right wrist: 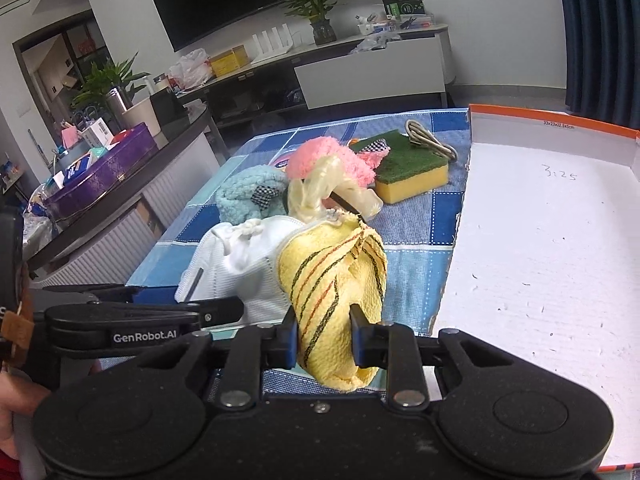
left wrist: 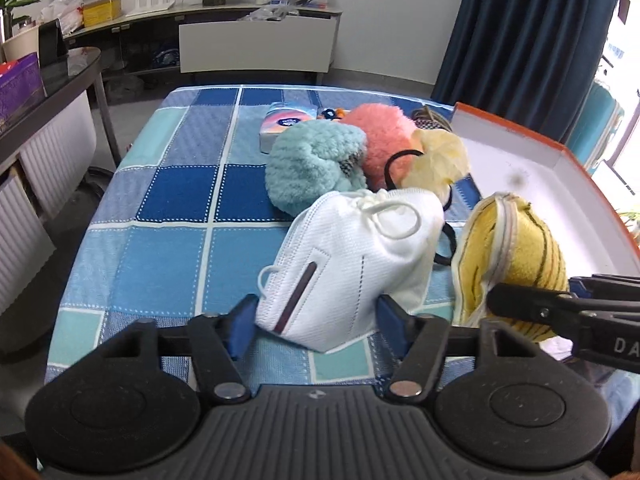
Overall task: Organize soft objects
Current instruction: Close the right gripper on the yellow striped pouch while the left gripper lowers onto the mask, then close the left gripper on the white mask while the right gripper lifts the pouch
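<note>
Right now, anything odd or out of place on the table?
Mostly a loose heap. One misfit: a green-topped yellow scrub sponge sits among the plush items, beside a coiled grey cable. The orange-rimmed white box holds nothing that shows.

Yellow black-striped cloth, white mask, blue checked tablecloth.

We cannot see the lower edge of the white face mask in the left wrist view — the gripper body covers it. The black hair band runs under the mask and the pale yellow scrunchie, so its loop is partly hidden. The orange-rimmed box is cut by the right edge. In the right wrist view the tissue pack is almost wholly hidden behind the pink fluffy item — its print is unreadable.
</note>
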The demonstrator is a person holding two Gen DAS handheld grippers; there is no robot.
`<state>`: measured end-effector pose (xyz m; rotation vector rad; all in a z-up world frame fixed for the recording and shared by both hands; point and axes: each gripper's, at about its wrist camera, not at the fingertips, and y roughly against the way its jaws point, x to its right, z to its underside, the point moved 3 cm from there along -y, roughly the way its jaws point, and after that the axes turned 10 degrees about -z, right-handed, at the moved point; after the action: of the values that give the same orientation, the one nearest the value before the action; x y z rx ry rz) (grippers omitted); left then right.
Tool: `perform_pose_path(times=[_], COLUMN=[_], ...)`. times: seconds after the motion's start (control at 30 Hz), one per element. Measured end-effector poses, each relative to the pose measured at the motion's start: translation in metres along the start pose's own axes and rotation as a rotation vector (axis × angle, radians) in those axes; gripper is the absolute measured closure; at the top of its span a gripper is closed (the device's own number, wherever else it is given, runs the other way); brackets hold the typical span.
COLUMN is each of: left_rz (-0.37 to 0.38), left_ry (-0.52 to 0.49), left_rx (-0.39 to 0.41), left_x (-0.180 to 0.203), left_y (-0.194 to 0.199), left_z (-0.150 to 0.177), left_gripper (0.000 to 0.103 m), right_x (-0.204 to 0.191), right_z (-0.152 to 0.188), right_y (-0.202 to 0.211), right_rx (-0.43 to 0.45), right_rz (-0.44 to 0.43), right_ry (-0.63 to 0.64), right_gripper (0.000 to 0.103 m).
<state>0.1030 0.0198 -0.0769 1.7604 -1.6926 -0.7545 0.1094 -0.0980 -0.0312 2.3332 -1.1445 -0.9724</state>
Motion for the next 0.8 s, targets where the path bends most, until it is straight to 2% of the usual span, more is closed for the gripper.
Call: perform_pose_path(times=[0.07,0.13,0.17,0.27,0.33,0.37,0.4,0.47,0.53,0.63,0.7,0.8], left_rz=[0.02,0.031,0.037,0.08,0.107,0.111,0.102,0.071,0.046,0.04,0.041,0.118], left_ry=[0.005,0.007,0.011,0.032,0.008,0.001,0.002,0.002,0.003,-0.019,-0.057,-0.097], left_rx=[-0.001,0.003,0.001,0.004,0.0,-0.003,0.001,0.009,0.033,0.041,0.068,0.04], left_x=[-0.001,-0.001,-0.001,-0.002,0.002,0.003,0.003,0.001,-0.004,-0.005,-0.002,0.008], left_y=[0.003,0.006,0.007,0.014,0.016,0.017,0.018,0.019,0.02,0.015,0.011,-0.001], left_z=[0.002,0.004,0.005,0.006,0.007,0.008,0.009,0.01,0.008,0.001,-0.006,-0.018], left_gripper=[0.052,0.056,0.068,0.074,0.073,0.066,0.063,0.021,0.017,0.0,0.0,0.0], right_x=[-0.001,0.001,0.001,0.002,0.002,0.002,0.002,0.003,0.005,0.007,0.007,0.007], right_z=[0.0,0.0,0.0,0.001,0.002,0.002,0.002,0.001,0.0,0.0,-0.001,-0.002], right_y=[0.002,0.003,0.003,0.005,0.006,0.007,0.008,0.01,0.011,0.013,0.015,0.019], right_rx=[0.005,0.007,0.008,0.009,0.011,0.012,0.015,0.02,0.025,0.028,0.033,0.041], right_rz=[-0.001,0.001,0.0,0.0,0.0,-0.002,-0.002,-0.005,-0.006,-0.01,-0.011,-0.011], right_ry=[0.003,0.001,-0.003,-0.009,-0.01,-0.01,-0.01,-0.013,-0.017,-0.022,-0.021,-0.023], right_gripper=[0.072,0.072,0.072,0.072,0.072,0.072,0.072,0.072,0.072,0.072,0.072,0.072])
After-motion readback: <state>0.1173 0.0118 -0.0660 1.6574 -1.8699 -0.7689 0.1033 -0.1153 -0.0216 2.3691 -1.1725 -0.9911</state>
